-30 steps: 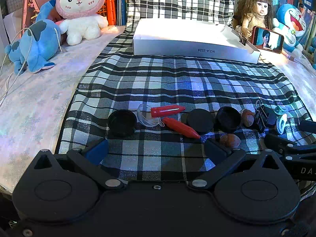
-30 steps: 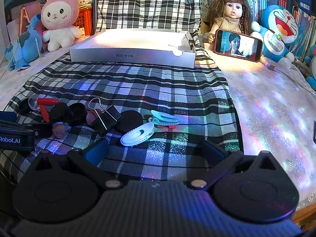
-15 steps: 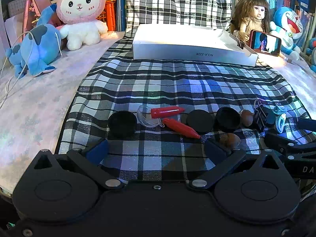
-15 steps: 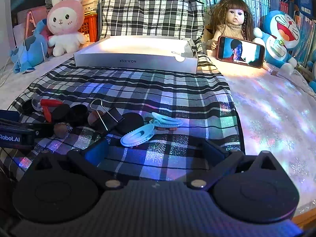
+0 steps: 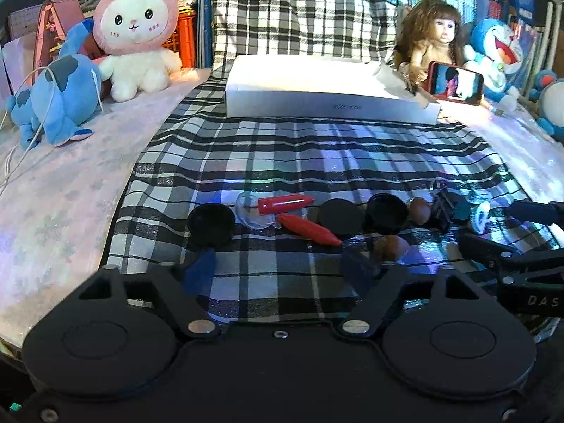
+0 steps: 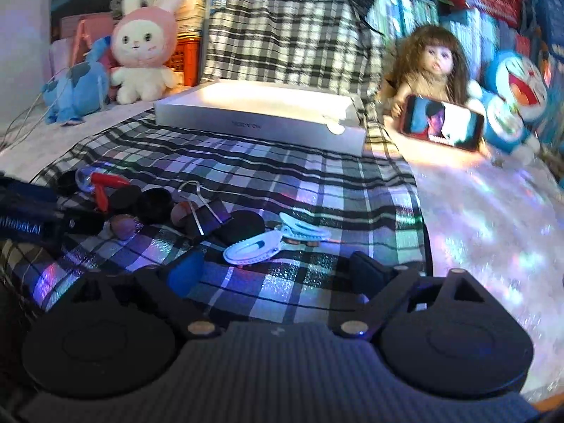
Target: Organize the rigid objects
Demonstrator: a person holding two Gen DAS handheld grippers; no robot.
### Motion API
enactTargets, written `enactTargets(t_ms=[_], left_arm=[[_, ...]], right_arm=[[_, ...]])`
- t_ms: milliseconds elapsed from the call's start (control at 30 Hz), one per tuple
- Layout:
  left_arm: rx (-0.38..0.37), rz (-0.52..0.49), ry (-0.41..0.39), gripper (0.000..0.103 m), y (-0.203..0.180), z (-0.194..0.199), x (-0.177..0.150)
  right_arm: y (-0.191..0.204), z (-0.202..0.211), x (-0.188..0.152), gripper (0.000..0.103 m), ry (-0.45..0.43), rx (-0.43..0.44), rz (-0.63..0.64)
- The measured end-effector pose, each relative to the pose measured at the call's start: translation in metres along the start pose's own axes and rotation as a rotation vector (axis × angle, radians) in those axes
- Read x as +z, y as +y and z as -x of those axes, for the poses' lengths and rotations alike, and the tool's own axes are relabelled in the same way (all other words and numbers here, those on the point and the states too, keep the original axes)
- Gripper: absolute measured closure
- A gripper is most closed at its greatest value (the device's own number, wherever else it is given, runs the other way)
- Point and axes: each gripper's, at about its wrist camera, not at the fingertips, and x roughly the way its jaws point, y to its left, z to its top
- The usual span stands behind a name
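Small objects lie in a row on the plaid cloth (image 5: 317,155): a black cap (image 5: 210,224), a clear cup (image 5: 251,211), two red pointed pieces (image 5: 284,204) (image 5: 306,229), black discs (image 5: 341,217) (image 5: 387,211), brown nuts (image 5: 390,246), a black binder clip (image 6: 206,216) and two white-blue hair clips (image 6: 252,250) (image 6: 305,231). My left gripper (image 5: 280,264) is open and empty just short of the row. My right gripper (image 6: 278,271) is open and empty, close before the nearer hair clip. A white open box (image 5: 328,88) stands far back.
Plush toys (image 5: 135,31) (image 5: 56,102) sit at the back left. A doll (image 5: 435,40), a lit phone (image 5: 454,83) and Doraemon toys (image 5: 497,53) are at the back right. Glittery tablecloth flanks the plaid cloth. The right gripper's body shows at the left view's right edge (image 5: 521,275).
Both grippers have tilted and moved slightly forward toward the row of objects. The right view is blurred by motion. No object has moved; both grippers stay open.
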Motion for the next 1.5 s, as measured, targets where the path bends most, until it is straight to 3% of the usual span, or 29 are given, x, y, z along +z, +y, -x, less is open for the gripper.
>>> enactTargets(t_ms=[167,467,867,1067,1133,1200,1500], left_arm=[[-0.060,0.011,-0.019,0.051,0.000,0.009,-0.001],[-0.227,0.004,-0.024,0.055,-0.021,0.019,-0.001],[-0.181,-0.065,-0.058,0.059,-0.042,0.005,-0.011],[-0.167,-0.099,-0.090,0.063,-0.048,0.002,-0.017],[-0.172,-0.103,-0.100,0.067,-0.048,0.002,-0.018],[-0.177,-0.104,-0.109,0.080,-0.048,0.002,-0.019],[-0.181,-0.101,-0.127,0.081,-0.048,0.005,-0.019]], right_arm=[[0.006,0.006,0.001,0.023,-0.028,0.018,0.079],[0.003,0.003,0.006,0.040,-0.031,0.042,0.102],[0.003,-0.002,0.007,0.045,-0.029,0.076,0.131],[0.006,-0.003,0.007,0.056,-0.030,0.088,0.127],[0.007,-0.003,0.006,0.058,-0.031,0.086,0.121],[0.008,-0.003,0.005,0.060,-0.033,0.085,0.109],[0.004,0.001,0.006,0.061,-0.027,0.086,0.035]])
